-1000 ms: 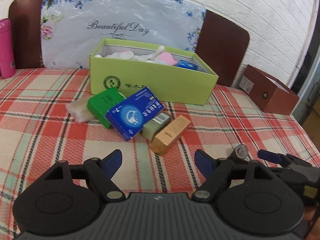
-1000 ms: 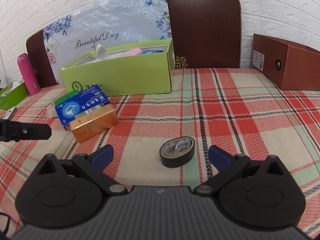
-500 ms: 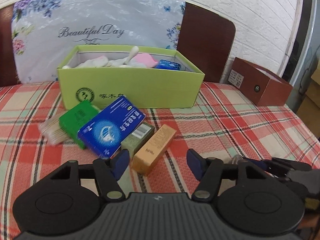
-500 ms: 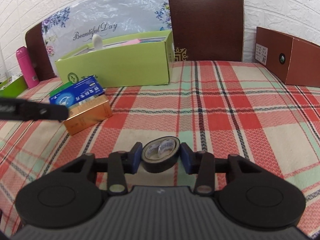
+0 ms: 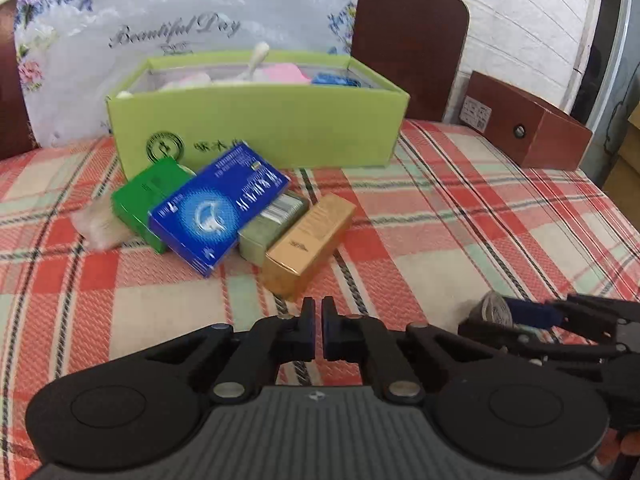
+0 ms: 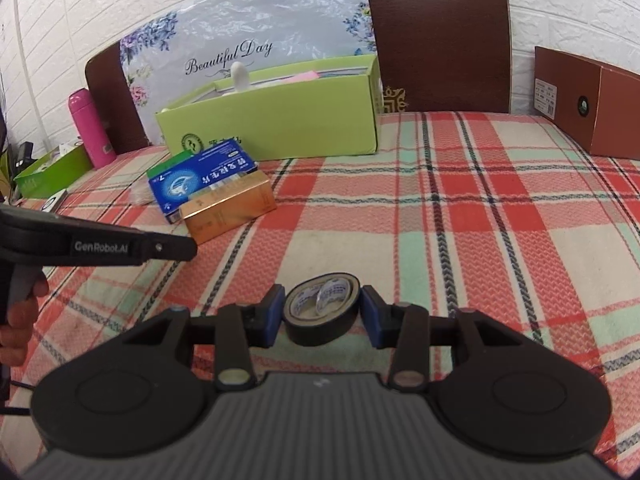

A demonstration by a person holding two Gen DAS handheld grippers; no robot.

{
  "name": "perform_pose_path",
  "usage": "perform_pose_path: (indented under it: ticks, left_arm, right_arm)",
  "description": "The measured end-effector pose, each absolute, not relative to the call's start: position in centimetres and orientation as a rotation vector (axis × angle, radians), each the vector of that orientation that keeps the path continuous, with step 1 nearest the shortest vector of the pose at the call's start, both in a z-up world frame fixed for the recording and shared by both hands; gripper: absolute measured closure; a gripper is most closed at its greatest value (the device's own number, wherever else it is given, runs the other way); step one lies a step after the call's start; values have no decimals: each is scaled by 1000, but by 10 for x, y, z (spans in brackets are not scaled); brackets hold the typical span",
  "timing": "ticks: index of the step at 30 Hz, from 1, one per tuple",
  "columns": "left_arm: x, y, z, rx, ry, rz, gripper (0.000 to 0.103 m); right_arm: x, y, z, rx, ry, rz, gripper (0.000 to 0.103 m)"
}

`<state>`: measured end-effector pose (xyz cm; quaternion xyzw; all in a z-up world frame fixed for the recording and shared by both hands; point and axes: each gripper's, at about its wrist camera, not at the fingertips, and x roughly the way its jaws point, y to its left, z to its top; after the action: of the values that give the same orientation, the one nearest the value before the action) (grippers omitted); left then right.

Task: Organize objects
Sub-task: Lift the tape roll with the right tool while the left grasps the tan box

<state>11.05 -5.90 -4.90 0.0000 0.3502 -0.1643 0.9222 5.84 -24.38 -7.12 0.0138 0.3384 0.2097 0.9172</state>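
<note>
Far left, right-wrist view: pink bottle (image 6: 90, 128) upright at the bench (image 6: 480, 208) edge, well apart from the rest. Next, the left gripper (image 5: 316, 322), fingers closed together on nothing, its tips just short of the gold box (image 5: 308, 242). Cluster on the plaid cloth in front of the green box (image 5: 256, 136): small green carton (image 5: 146, 198), blue carton (image 5: 218, 210) leaning over its neighbours, a grey-green carton (image 5: 270, 228) partly under it, then the gold box touching that. Green box is open-topped and already holds pale and pink items; contents are too blurred to name. Centre-right: tape roll (image 6: 322, 308), black, lying on its side between the fingers of the right gripper (image 6: 322, 316); blue pads (image 6: 274, 314) press its outer rim on both sides, fingers at a narrow setting. Handling, by judgement: light, stiff ring, smooth wrap likely slippery; holding across the full width of the rim seems soundest. Far right: brown box (image 6: 592, 100), apart from everything.
</note>
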Motion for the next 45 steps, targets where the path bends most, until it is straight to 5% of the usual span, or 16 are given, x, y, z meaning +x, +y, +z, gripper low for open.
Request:
perform_pose_path:
  ticks: [1,6,11,20,22,23,24,33,35,37,39,45]
  left_arm:
    - [113,-58,-45,-3,699,-323,97]
    - [139,-62,-39,-30,693,-330,53]
    - [149,-73,-44,9,692,-318,45]
    - [155,-83,-42,46,672,-374,44]
    - [153,-90,-43,97,670,-391,57]
    - [152,-92,-45,110,695,-406,78]
    - [150,-91,-47,93,718,-422,78]
    - [72,-47,-48,79,748,-433,78]
    - [57,-37,-46,69,765,-417,78]
    - [52,-35,-45,69,764,-389,70]
    - [53,-37,-44,67,749,-370,51]
    - [66,-44,-47,31,776,-385,55]
  right_arm:
    - [58,-243,-72,30,699,430,62]
    - [56,-246,-71,41,698,418,62]
    - [55,-249,-72,37,705,414,62]
    - [54,-248,-74,39,708,406,62]
    - [54,-249,-73,42,710,406,62]
    - [53,-249,-73,42,710,406,62]
    - [53,-249,-73,40,712,407,62]
    - [37,-234,-70,-21,703,588,62]
    - [33,-225,-72,-65,694,611,54]
    - [30,-218,-73,-89,694,599,48]
    - [28,-213,-74,-103,709,572,47]
    - [21,-220,-71,-85,722,519,48]
